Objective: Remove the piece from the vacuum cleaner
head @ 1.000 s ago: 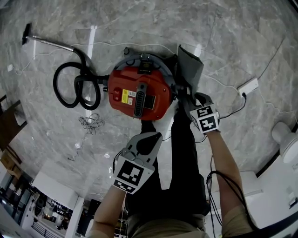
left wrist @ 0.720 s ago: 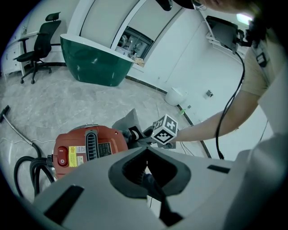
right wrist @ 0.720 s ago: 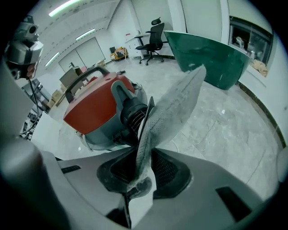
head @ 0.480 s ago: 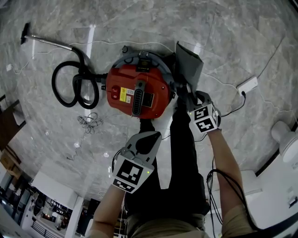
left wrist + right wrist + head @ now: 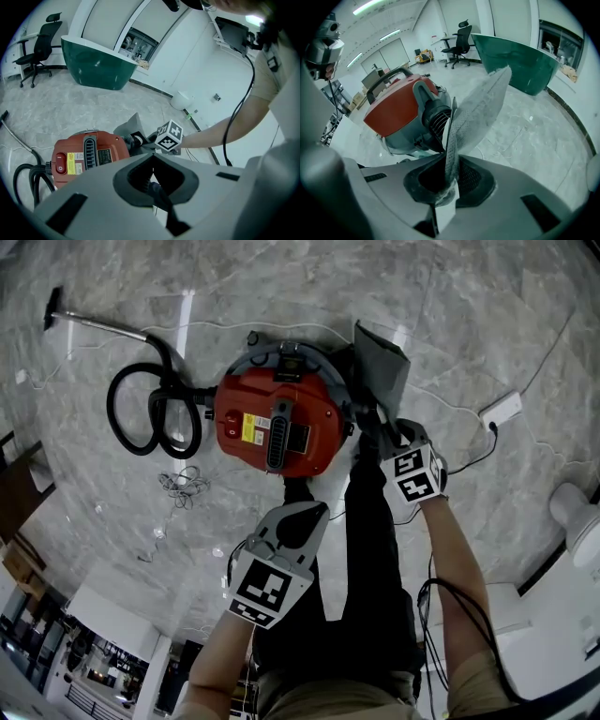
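Right gripper (image 5: pixel 380 432), in the head view, is clenched on the near end of the grey bag (image 5: pixel 382 367). Its jaws have just been closing, with the bag between them. The bag juts from the right side of the red vacuum (image 5: pixel 277 423), which sits on the marble floor (image 5: pixel 487 324). A black hose (image 5: pixel 141 413) coils at the vacuum's left. The left gripper (image 5: pixel 317 510) hangs nearer, over the person's dark trouser legs and well apart from the vacuum.

In the left gripper view, that gripper's (image 5: pixel 152 157) jaws meet at the tips with nothing between them, so it is clenched and empty. Beyond it the vacuum (image 5: pixel 86 154) lies to the left. The bag (image 5: pixel 131 129) is at the vacuum's right end, with the right gripper's marker cube just beside it.

In the right gripper view, the pads (image 5: pixel 471 180) press on a thin fold of the bag (image 5: pixel 480 108). A white card edge runs up the fold's left side. The cloth fans out towards the far side. At its base the bag meets a black ribbed port (image 5: pixel 436 117) on the vacuum's (image 5: pixel 398 110) end.

The bag looks light, soft and limp, and its cloth would likely stretch or tear before the joint lets go. A hold low down, by the stiff card at the port, should carry the pull best. The vacuum may slide on the smooth floor unless the left gripper steadies it.
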`<act>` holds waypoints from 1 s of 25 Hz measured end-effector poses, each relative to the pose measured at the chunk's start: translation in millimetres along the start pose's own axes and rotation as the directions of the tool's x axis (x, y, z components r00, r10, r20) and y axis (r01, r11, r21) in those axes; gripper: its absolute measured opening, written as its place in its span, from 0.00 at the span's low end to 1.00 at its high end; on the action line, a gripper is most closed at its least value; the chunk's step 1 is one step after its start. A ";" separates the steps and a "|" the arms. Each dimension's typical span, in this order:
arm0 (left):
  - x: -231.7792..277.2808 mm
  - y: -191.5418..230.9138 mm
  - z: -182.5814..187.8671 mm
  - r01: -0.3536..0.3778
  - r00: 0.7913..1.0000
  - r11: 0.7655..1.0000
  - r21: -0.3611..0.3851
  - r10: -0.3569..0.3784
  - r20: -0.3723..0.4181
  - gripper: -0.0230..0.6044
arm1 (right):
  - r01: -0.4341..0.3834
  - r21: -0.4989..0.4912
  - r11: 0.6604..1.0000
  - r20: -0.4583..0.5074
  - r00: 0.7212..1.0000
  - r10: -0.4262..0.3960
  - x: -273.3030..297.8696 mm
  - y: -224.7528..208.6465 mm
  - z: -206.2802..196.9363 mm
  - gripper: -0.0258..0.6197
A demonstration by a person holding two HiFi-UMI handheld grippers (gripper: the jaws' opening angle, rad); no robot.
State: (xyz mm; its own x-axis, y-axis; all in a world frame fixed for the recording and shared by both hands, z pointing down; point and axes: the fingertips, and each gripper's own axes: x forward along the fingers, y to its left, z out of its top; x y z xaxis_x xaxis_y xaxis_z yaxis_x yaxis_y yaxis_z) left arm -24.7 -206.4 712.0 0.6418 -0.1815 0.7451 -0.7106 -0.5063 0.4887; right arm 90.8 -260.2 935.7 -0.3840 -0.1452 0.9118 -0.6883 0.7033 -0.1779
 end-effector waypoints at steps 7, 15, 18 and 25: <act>3.5 -7.8 -5.3 0.009 1.000 1.000 0.000 -0.009 -0.003 0.04 | 0.004 0.007 1.000 -0.005 1.000 -0.004 1.6 -0.9 -1.1 0.09; 4.9 -6.1 -5.3 -0.005 1.000 1.000 0.003 0.005 0.003 0.04 | 0.002 0.020 1.000 0.003 1.000 -0.002 3.1 -2.5 -1.9 0.09; 5.6 -7.5 -7.8 -0.006 1.000 1.000 0.004 0.006 0.000 0.04 | 0.001 0.018 1.000 0.000 1.000 -0.001 4.7 -3.1 -3.7 0.09; 8.2 -10.3 -7.8 -0.007 1.000 1.000 -0.001 0.007 -0.001 0.04 | 0.017 0.000 1.000 0.001 1.000 -0.017 5.0 -10.6 -3.3 0.09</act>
State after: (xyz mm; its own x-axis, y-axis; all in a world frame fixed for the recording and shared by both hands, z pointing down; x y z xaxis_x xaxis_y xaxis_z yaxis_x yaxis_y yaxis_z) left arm -14.3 -196.1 716.6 0.6368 -0.1843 0.7487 -0.7152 -0.5041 0.4842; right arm 98.1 -266.1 943.4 -0.3727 -0.1579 0.9144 -0.6946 0.7009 -0.1620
